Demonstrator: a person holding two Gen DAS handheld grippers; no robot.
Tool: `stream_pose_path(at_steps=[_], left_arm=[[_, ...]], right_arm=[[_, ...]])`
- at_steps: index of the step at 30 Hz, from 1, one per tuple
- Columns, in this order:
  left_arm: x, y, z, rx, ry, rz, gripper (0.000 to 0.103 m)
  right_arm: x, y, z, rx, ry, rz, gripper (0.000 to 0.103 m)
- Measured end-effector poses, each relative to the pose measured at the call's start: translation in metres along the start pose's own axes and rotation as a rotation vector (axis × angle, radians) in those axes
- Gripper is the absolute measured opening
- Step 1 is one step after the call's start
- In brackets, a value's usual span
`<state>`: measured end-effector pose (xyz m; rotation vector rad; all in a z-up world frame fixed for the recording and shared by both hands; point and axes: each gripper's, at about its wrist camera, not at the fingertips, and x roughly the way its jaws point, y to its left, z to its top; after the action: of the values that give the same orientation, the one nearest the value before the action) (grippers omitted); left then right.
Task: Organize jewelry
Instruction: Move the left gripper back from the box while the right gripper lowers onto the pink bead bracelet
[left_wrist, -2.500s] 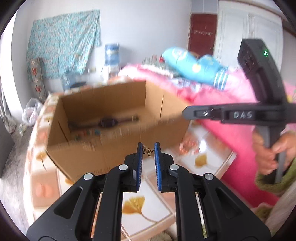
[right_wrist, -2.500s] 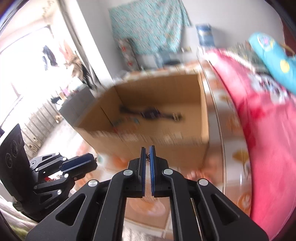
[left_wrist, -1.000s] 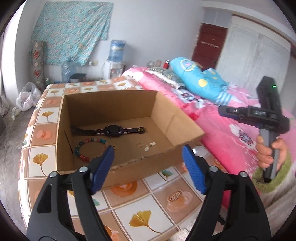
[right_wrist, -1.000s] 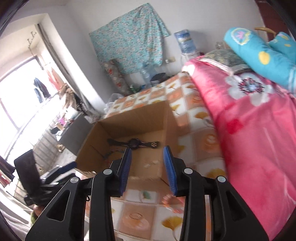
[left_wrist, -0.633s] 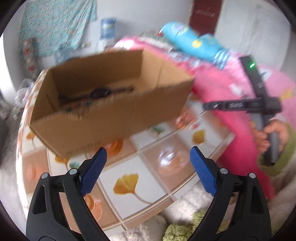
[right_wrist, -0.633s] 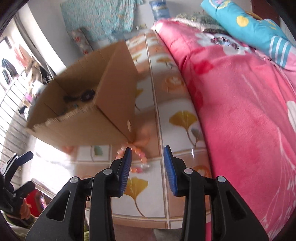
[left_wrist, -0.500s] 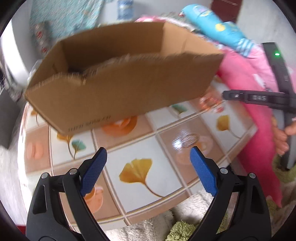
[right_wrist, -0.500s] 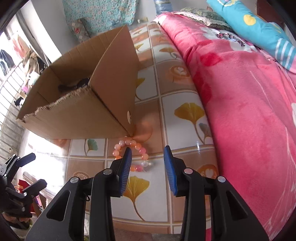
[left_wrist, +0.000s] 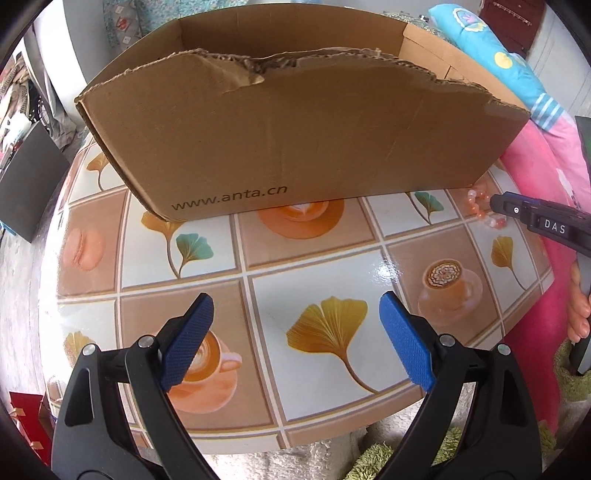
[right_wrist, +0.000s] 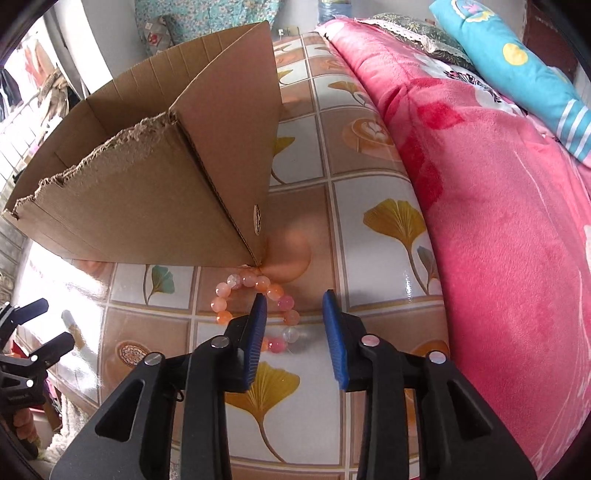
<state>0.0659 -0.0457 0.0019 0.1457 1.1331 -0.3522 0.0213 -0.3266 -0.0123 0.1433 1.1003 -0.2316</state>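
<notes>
A pink and orange bead bracelet (right_wrist: 258, 306) lies on the tiled table next to the near right corner of a brown cardboard box (right_wrist: 155, 192). My right gripper (right_wrist: 293, 325) is open and hangs just above the bracelet's right side, its left finger over the beads. In the left wrist view the box (left_wrist: 295, 125) fills the upper middle, its inside hidden. The bracelet (left_wrist: 484, 210) peeks out by the right gripper's tip (left_wrist: 496, 203). My left gripper (left_wrist: 295, 325) is wide open and empty over the near tiles.
The tiled table (left_wrist: 325, 258) ends in a rounded near edge, with green rug below. A pink blanket (right_wrist: 498, 184) on a bed borders the table on the right, with a blue pillow (right_wrist: 517, 55) behind. The left gripper shows at far left in the right wrist view (right_wrist: 26, 332).
Both grippers have opened and dropped from over the box toward the table in front of it. The right gripper has come down close over the bead bracelet.
</notes>
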Motion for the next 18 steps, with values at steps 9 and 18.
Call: stream_pose_path(at_steps=[9, 18], left_arm=[[0.003, 0.007, 0.001, 0.007, -0.011, 0.022, 0.087], [-0.002, 0.011, 0.005, -0.005, -0.020, 0.034, 0.087]], right_arm=[[0.001, 0.018, -0.003, -0.050, 0.023, 0.023, 0.010], [0.002, 0.052, -0.008, -0.107, 0.046, 0.091, 0.010]])
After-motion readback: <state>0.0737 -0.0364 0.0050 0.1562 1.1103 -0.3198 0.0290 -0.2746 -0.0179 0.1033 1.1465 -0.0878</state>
